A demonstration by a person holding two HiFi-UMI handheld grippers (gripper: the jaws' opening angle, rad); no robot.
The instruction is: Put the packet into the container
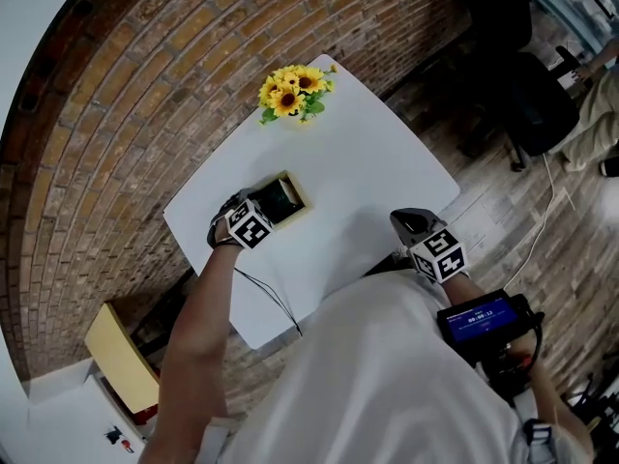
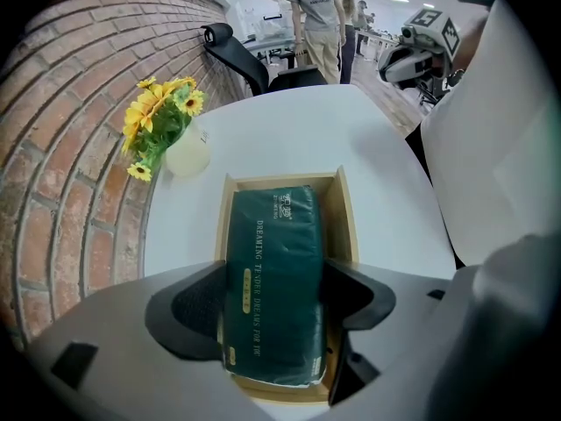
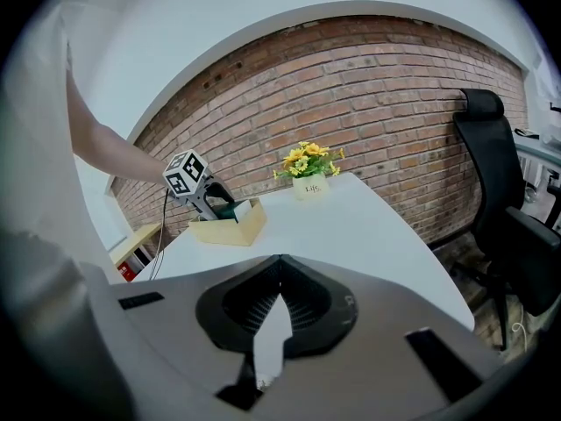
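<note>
My left gripper (image 2: pixel 276 298) has its jaws clamped on the packet (image 2: pixel 273 253) sides, long axis matching the container (image 2: pixel 345 222) so it seats flat. Right gripper (image 3: pixel 277 292) sits at its 4 o'clock with jaws together and empty, probably just to stay clear.

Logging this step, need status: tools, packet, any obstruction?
Left tool shut on the green packet. Right tool shut, empty, off to the side. Packet partly in the wooden container, not yet released. Nothing blocking.

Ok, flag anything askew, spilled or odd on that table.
Only the packet: held by the left gripper, its near end sticks up above the rim of the container, not lying flat. Nothing spilled or damaged.
</note>
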